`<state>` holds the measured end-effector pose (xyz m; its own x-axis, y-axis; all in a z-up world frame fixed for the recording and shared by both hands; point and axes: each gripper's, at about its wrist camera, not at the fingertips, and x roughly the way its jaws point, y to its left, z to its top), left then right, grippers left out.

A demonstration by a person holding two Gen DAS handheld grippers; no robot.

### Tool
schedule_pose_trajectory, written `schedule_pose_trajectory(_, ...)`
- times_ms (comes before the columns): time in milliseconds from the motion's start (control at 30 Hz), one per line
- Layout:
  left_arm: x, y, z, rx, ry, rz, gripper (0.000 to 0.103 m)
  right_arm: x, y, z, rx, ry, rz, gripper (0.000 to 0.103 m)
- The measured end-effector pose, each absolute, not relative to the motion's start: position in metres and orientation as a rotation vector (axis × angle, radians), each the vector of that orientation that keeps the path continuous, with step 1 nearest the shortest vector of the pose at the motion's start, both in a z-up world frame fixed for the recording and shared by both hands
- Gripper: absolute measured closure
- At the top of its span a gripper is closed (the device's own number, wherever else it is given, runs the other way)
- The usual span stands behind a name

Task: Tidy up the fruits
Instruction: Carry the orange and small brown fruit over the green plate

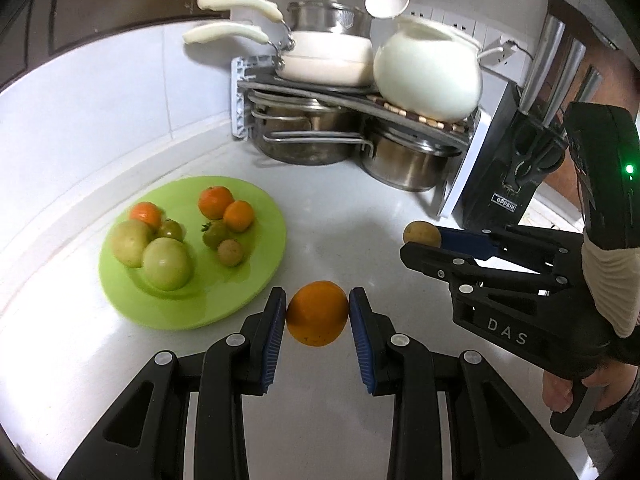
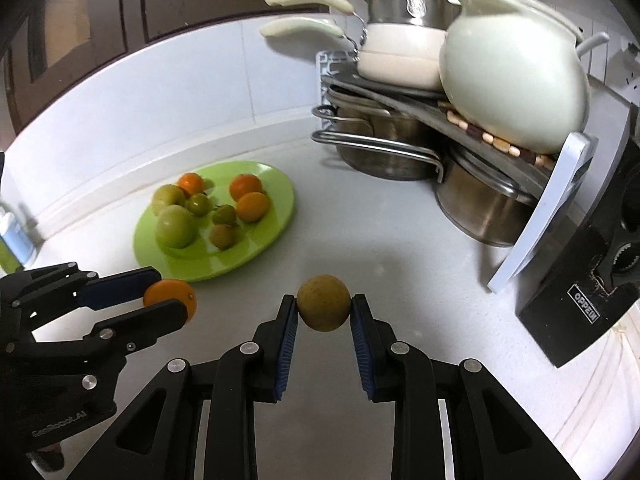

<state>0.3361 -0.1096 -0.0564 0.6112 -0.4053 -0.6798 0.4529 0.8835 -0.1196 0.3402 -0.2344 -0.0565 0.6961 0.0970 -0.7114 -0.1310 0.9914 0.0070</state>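
Note:
My left gripper (image 1: 317, 312) is shut on an orange (image 1: 317, 313), held above the white counter just right of the green plate (image 1: 264, 276). The same orange (image 2: 170, 294) shows in the right wrist view, clamped in the left gripper (image 2: 168, 296). My right gripper (image 2: 324, 309) is shut on a small brownish-yellow round fruit (image 2: 323, 309), also off the counter; in the left wrist view that fruit (image 1: 421, 233) sits at the right gripper's (image 1: 420, 238) tips. The green plate (image 2: 260, 256) carries several fruits: oranges, green tomatoes and a small brown one.
A rack of steel pots (image 1: 320, 136) with white pans and a white ceramic pot (image 1: 428, 76) stands at the back corner. A black knife block (image 1: 516, 152) stands to the right. A white tiled wall (image 1: 100, 92) runs behind the plate. A hand (image 1: 568, 392) holds the right gripper.

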Motion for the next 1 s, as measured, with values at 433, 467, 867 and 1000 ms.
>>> schedule_pose_trajectory(433, 0.318, -0.065, -0.027, 0.012, 0.691, -0.424, 0.070, 0.324, -0.196, -0.023, -0.056, 0.721, 0.187, 0.075)
schedule_pose_trajectory(467, 0.318, -0.063, -0.025, 0.010, 0.687, -0.418, 0.070, 0.324, -0.193, -0.021, -0.054, 0.717, 0.193, 0.075)
schedule_pose_trajectory(867, 0.336, -0.032, -0.007, -0.015, 0.654, -0.358, 0.070, 0.349, -0.161, -0.003, -0.037, 0.689, 0.278, 0.075)
schedule_pose_trajectory(1000, 0.351, -0.028, -0.005, -0.021, 0.658, -0.350, 0.070, 0.364, -0.154, -0.005, -0.031, 0.701, 0.303, 0.075)
